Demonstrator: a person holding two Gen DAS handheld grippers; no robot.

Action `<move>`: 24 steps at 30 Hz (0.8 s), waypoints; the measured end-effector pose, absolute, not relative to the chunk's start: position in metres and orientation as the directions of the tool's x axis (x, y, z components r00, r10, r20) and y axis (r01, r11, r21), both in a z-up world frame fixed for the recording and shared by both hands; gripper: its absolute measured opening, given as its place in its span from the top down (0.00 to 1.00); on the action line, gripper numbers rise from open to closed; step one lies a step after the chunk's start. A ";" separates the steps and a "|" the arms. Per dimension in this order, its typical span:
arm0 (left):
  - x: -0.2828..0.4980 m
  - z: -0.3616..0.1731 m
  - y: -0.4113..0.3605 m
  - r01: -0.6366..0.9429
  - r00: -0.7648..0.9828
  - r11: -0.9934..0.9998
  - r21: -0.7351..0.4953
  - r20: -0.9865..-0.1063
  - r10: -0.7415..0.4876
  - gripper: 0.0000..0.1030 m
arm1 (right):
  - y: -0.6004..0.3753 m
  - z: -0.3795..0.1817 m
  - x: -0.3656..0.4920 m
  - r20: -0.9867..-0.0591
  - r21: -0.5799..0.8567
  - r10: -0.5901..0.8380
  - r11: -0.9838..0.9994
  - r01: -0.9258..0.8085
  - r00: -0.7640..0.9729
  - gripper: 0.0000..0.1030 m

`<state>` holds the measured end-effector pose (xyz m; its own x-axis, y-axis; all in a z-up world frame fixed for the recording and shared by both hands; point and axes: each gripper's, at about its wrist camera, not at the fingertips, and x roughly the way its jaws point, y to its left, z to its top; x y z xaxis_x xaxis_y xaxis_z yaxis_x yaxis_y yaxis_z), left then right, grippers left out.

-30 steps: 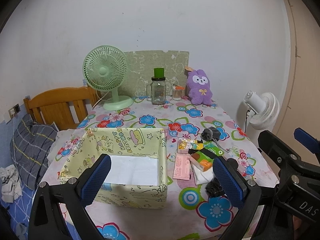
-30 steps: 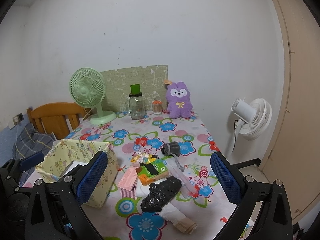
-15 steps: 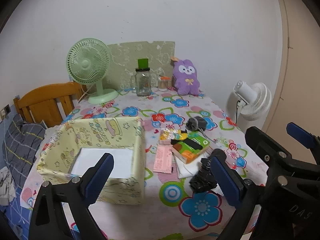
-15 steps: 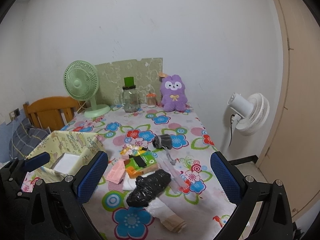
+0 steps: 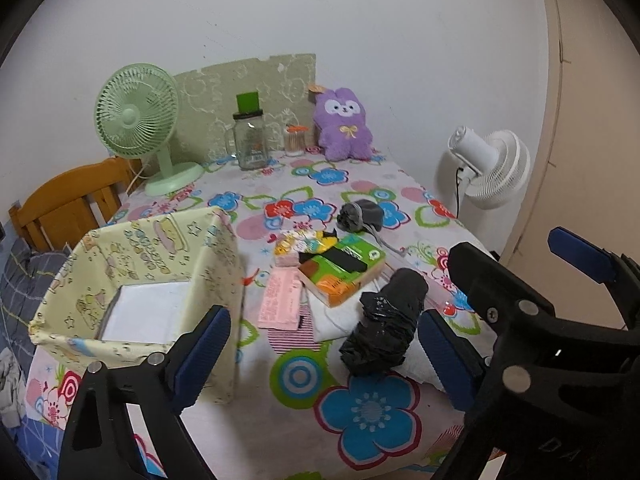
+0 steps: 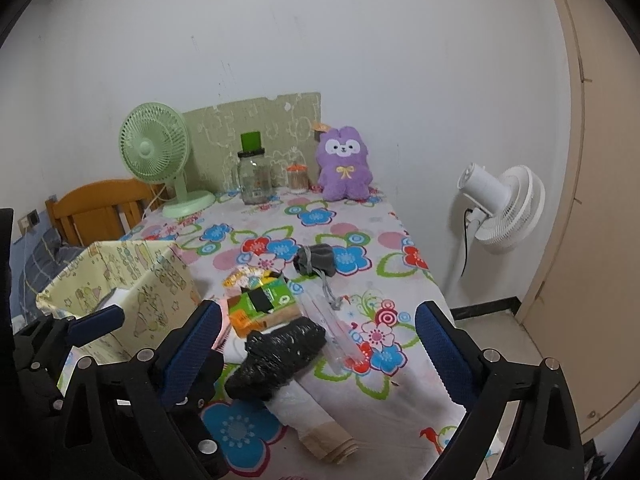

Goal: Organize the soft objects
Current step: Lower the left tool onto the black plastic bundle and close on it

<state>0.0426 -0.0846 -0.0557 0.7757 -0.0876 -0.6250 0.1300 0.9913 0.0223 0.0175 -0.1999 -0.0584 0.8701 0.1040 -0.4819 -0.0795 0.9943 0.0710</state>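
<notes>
A yellow patterned fabric box stands open at the table's left, with a white sheet inside. Right of it lies a pile: a black plastic bundle, a green and orange packet, a pink packet, white cloth and a grey rolled pouch. A purple plush sits at the back. My left gripper is open and empty above the near table edge. My right gripper is open and empty over the black bundle.
A green desk fan, a glass jar with green lid and a small jar stand at the back. A white floor fan stands right of the table. A wooden chair is at the left.
Both grippers have moved forward and to the right, nearer the pile. The black bundle now lies between the right gripper's fingers in view. Both stay open.
</notes>
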 end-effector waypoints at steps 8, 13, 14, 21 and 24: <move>0.056 -0.073 -0.099 0.148 0.745 0.989 0.032 -0.661 -0.090 0.11 | -0.209 -0.078 0.036 -0.531 0.088 0.109 0.993 -0.073 0.840 0.07; 0.066 -0.082 -0.107 0.161 0.723 0.986 0.034 -0.684 -0.095 0.13 | -0.212 -0.087 0.046 -0.557 0.092 0.108 0.993 -0.069 0.824 0.09; 0.067 -0.083 -0.109 0.165 0.720 0.986 0.033 -0.687 -0.098 0.14 | -0.214 -0.089 0.048 -0.563 0.094 0.110 0.993 -0.068 0.819 0.09; 0.077 -0.096 -0.119 0.197 0.695 0.980 0.033 -0.710 -0.116 0.25 | -0.217 -0.101 0.059 -0.593 0.096 0.112 0.993 -0.069 0.798 0.11; 0.081 -0.101 -0.124 0.213 0.676 0.977 0.029 -0.726 -0.126 0.30 | -0.218 -0.106 0.063 -0.604 0.098 0.115 0.993 -0.070 0.788 0.11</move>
<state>0.0806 -0.1240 -0.1014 0.6762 -0.1261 -0.7258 0.2130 0.9766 0.0287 0.0627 -0.2175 -0.1061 0.7883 0.1150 -0.6044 -0.0697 0.9927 0.0980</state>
